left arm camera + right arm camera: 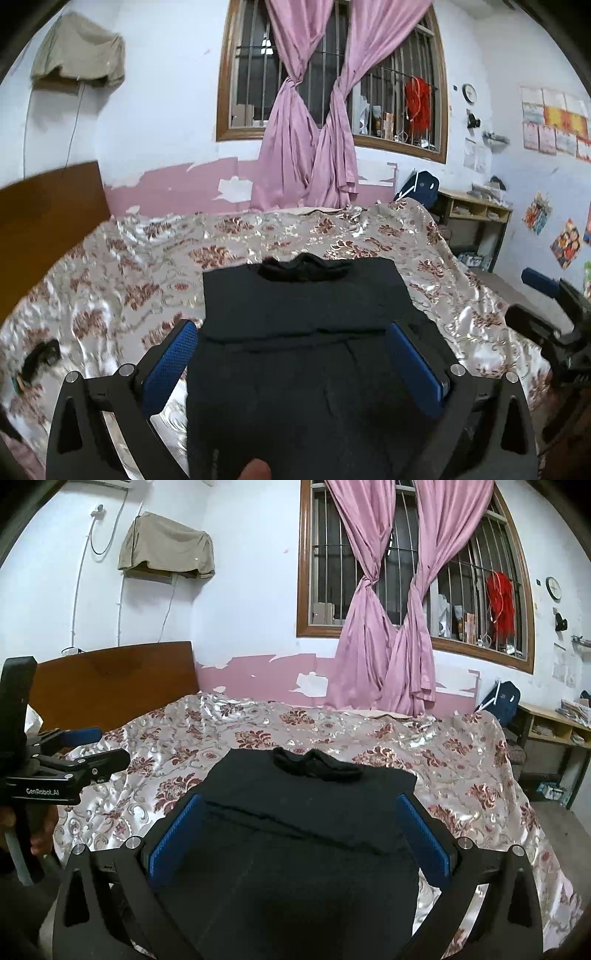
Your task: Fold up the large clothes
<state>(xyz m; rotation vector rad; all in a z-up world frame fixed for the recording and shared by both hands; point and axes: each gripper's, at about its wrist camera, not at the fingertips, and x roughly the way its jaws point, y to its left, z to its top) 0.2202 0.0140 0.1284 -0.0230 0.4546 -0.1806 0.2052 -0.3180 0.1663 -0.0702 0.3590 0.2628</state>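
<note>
My left claw (295, 354) is wide apart, with its blue pads (171, 363) on each side of the black garment (299, 317). My right claw (301, 834) is wide apart too, and holds nothing. The black garment lies flat on the near middle of the bed, folded once across, with its collar (314, 764) at the far end. A bit of finger (255, 470) peeks in at the very bottom, cut off. At the left edge of my right view I see my other claw from the side, and white letters on it read "GenRobot.AI" (42, 792). The bed has a shiny flowered cover (258, 240), all crinkly. A small dark thing (38, 358) lies on it to the left, too blurry to tell. Farther off is a brown headboard (114, 679), a white and pink peeling wall (258, 672), pink curtains (314, 147) tied in knots and a barred window (472, 572). A round clock (469, 92) hangs far right.
</note>
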